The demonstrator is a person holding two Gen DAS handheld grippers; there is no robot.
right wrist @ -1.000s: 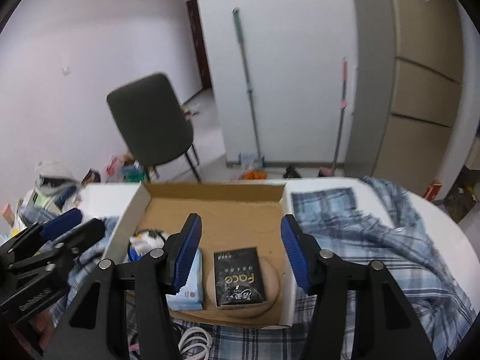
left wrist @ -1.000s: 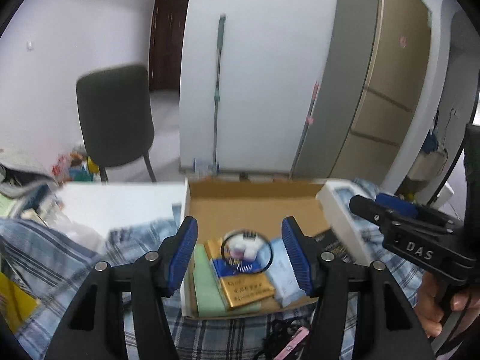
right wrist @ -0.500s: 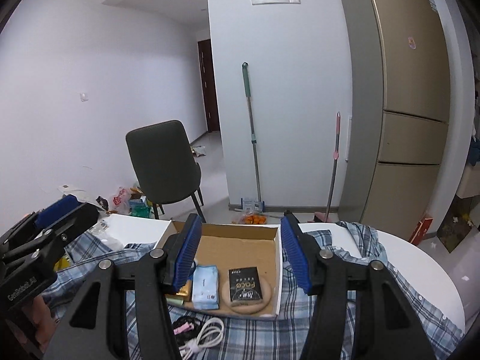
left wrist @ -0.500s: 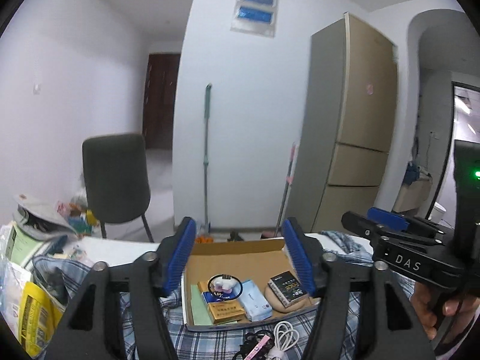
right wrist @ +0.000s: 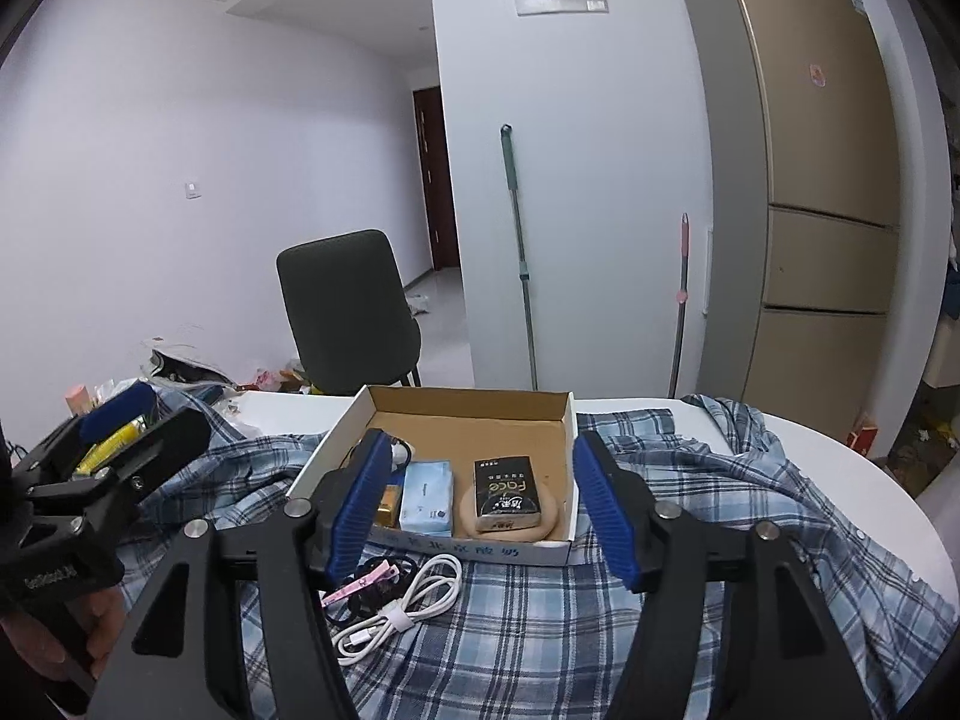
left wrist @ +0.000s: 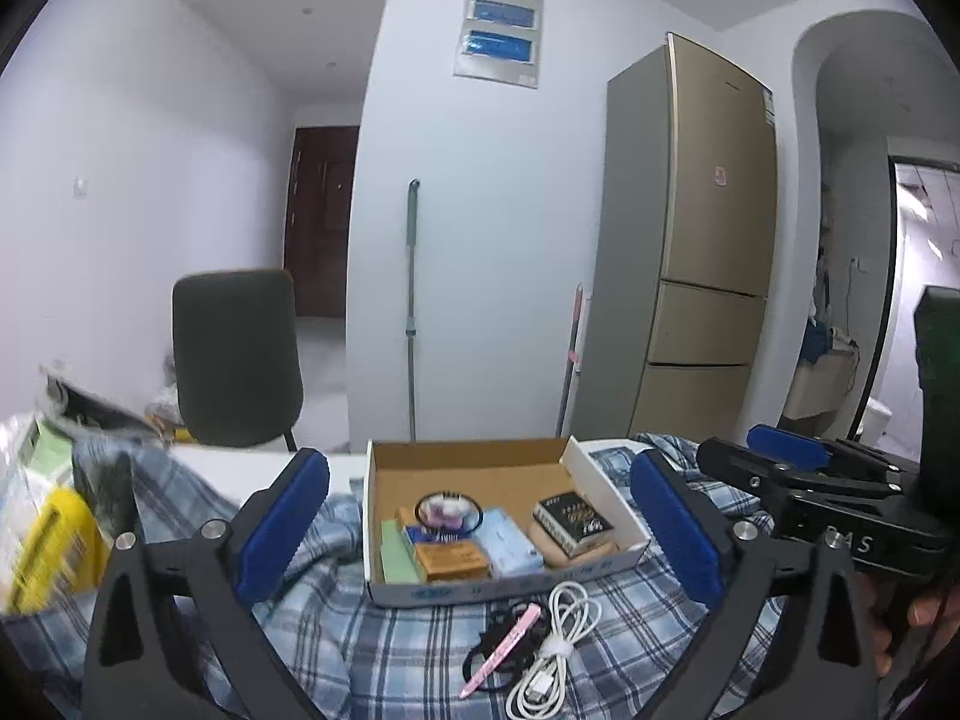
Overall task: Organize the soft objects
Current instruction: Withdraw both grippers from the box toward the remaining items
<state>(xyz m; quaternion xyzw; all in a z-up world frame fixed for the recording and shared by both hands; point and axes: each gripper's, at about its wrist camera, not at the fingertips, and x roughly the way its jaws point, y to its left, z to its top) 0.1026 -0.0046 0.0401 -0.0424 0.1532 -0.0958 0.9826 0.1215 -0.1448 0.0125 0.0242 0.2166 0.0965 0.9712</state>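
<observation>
A shallow cardboard box [left wrist: 606,489] [right wrist: 327,456] lies on a blue plaid shirt [left wrist: 414,648] [right wrist: 690,516]. It holds a black tissue pack [left wrist: 573,522] [right wrist: 507,492] on a beige round pad [right wrist: 516,531], a light blue tissue pack [left wrist: 507,546] [right wrist: 426,495], a gold box [left wrist: 450,558], a green pack [left wrist: 396,558] and a black hair tie [left wrist: 449,510]. In front of it lie a white cable [left wrist: 549,648] [right wrist: 399,603] and a pink clip [left wrist: 498,648] [right wrist: 360,588]. My left gripper [left wrist: 480,534] and my right gripper [right wrist: 483,510] are open, empty, held back above the shirt.
A dark chair [left wrist: 234,354] [right wrist: 348,312] stands behind the white round table [right wrist: 840,456]. Bags and packets [left wrist: 42,516] clutter the table's left side. A mop [left wrist: 413,312] and a fridge [left wrist: 696,252] stand against the far wall.
Both grippers have pulled back and up from the box. The box now looks smaller, and the cable and clip in front of it have come into view. Both stayed open.
</observation>
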